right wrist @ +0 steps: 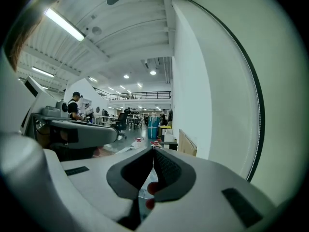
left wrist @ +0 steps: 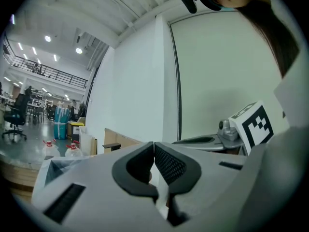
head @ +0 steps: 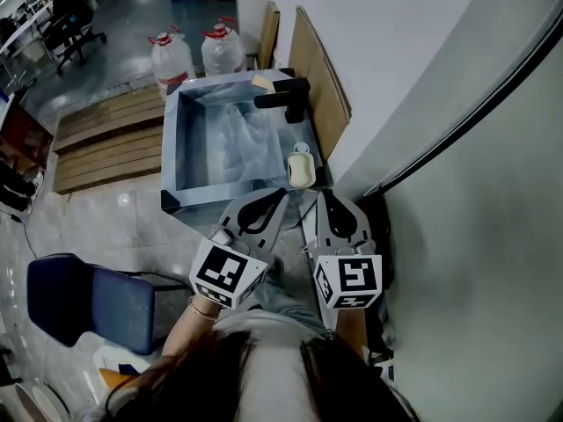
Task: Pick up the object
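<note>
Approach not yet begun: left gripper [head: 278, 195] and right gripper [head: 325, 198] held near, fingers pressed together on nothing; presumed object, the soap [head: 302, 171], lying on the sink [head: 171, 152] right rim, calling for a forward reach with spread fingers.

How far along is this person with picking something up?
Nothing looks done yet. The left tongs and the right tongs are both shut and empty, held close to the person's body at the near edge of the sink. A soap dish sits on the sink's rim, untouched. Still to do: reach out, open the tongs, grip an object and lift it.
</note>
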Demonstrator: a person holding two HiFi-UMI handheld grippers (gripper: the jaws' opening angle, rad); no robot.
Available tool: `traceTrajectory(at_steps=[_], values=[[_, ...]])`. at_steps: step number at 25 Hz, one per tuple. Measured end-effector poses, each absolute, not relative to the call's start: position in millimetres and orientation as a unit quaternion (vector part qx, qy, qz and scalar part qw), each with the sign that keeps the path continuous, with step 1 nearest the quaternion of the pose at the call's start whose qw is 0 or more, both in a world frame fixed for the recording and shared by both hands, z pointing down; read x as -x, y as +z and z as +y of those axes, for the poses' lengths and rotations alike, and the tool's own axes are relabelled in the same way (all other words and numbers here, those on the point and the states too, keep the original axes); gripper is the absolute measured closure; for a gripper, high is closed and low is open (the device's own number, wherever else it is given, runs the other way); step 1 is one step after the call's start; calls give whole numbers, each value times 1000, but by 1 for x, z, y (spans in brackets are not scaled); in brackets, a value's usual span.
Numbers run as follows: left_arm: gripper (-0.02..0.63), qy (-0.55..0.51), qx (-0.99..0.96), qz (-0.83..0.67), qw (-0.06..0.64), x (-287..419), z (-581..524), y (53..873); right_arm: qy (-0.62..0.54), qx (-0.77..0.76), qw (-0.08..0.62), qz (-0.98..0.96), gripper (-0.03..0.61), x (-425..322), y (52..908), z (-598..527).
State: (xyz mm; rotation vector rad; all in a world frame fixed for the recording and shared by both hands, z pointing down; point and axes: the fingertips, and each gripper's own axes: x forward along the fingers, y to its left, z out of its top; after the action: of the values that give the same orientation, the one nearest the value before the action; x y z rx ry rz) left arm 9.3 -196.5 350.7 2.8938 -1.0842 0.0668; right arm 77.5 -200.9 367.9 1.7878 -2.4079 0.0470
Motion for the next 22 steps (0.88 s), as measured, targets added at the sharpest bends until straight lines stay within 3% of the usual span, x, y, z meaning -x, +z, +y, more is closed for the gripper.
traceTrajectory(at_steps=[22], values=[[604, 48, -935, -347, 49, -34, -285, 381, 97, -561, 165, -806, 549, -102, 469, -317]])
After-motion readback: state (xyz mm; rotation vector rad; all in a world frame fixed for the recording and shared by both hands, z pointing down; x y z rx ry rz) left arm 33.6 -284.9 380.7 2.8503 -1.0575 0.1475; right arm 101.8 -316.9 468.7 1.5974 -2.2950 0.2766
